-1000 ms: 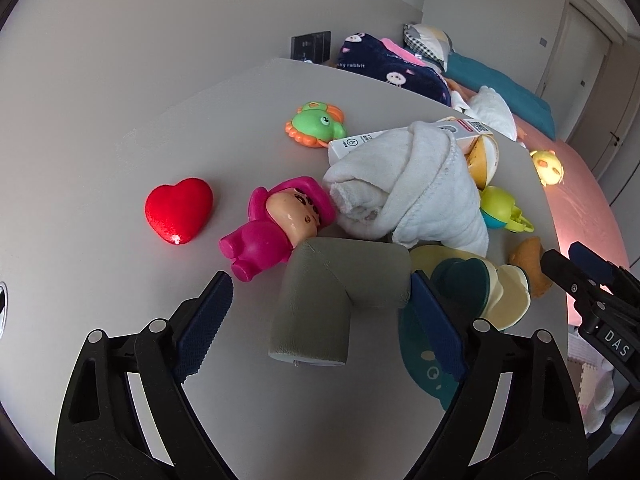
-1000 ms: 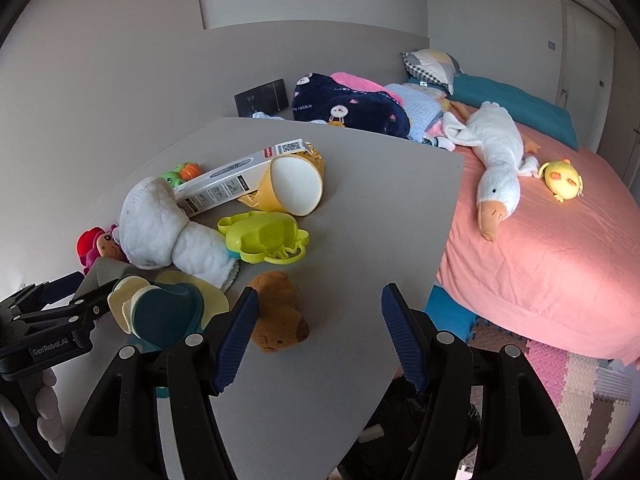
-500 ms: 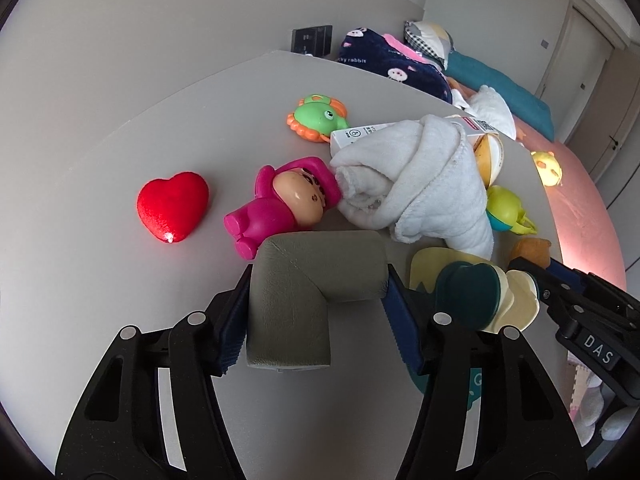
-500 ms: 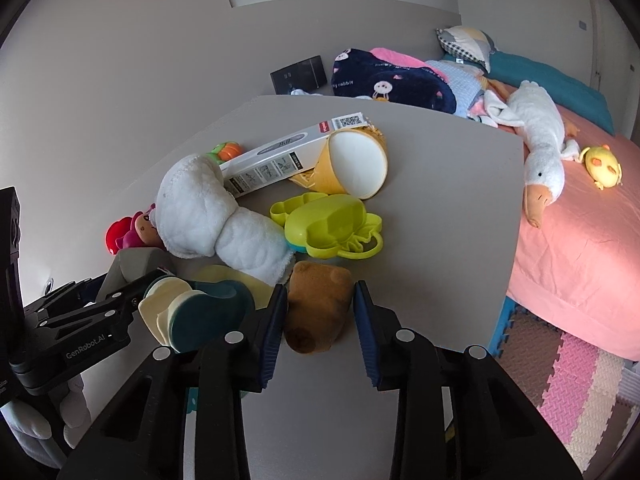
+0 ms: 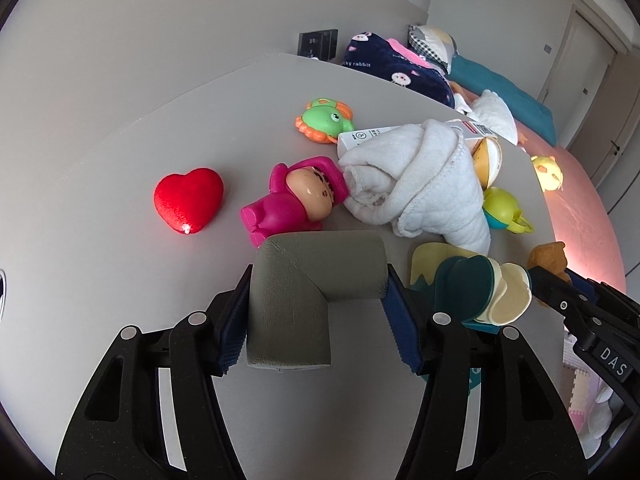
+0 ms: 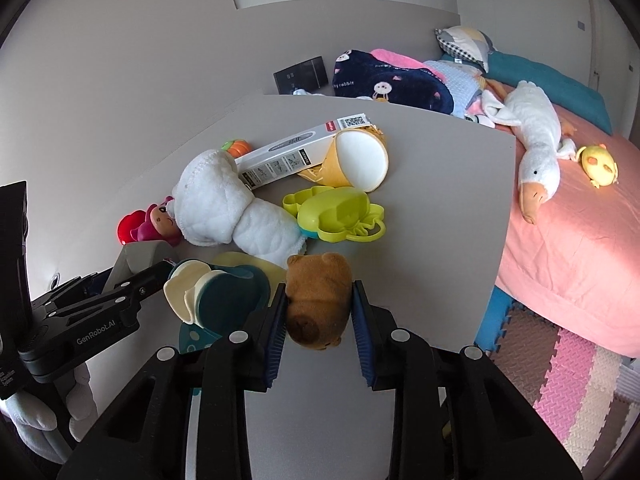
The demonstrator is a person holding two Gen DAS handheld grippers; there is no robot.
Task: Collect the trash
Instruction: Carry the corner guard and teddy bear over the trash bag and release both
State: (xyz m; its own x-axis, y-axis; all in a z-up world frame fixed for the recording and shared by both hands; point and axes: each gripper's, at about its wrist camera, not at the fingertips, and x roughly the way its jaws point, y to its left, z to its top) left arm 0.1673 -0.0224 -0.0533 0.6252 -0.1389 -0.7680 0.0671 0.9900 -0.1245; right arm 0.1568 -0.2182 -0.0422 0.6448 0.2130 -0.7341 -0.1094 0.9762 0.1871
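Note:
My left gripper [image 5: 316, 312] is shut on a grey L-shaped foam corner guard [image 5: 304, 288], which rests on the grey table [image 5: 100, 248]. My right gripper [image 6: 318, 316] is shut on a brown plush bear [image 6: 318, 304] near the table's front edge. The corner guard also shows in the right wrist view [image 6: 140, 254], with the left gripper [image 6: 132, 284] at the left. The bear [image 5: 548, 254] and the right gripper's fingers [image 5: 560, 292] show at the right of the left wrist view.
On the table lie a red heart [image 5: 188, 200], a pink doll [image 5: 296, 200], a white rolled towel [image 5: 420, 180], a green toy [image 5: 326, 120], a white box [image 6: 296, 156], a yellow cup [image 6: 356, 160], a green mould [image 6: 336, 212] and stacked heart-shaped coasters [image 6: 216, 292]. A pink bed [image 6: 580, 208] stands to the right.
Both grippers moved forward and closed: the left one onto the corner guard, the right one onto the brown bear. Both were open a second ago.

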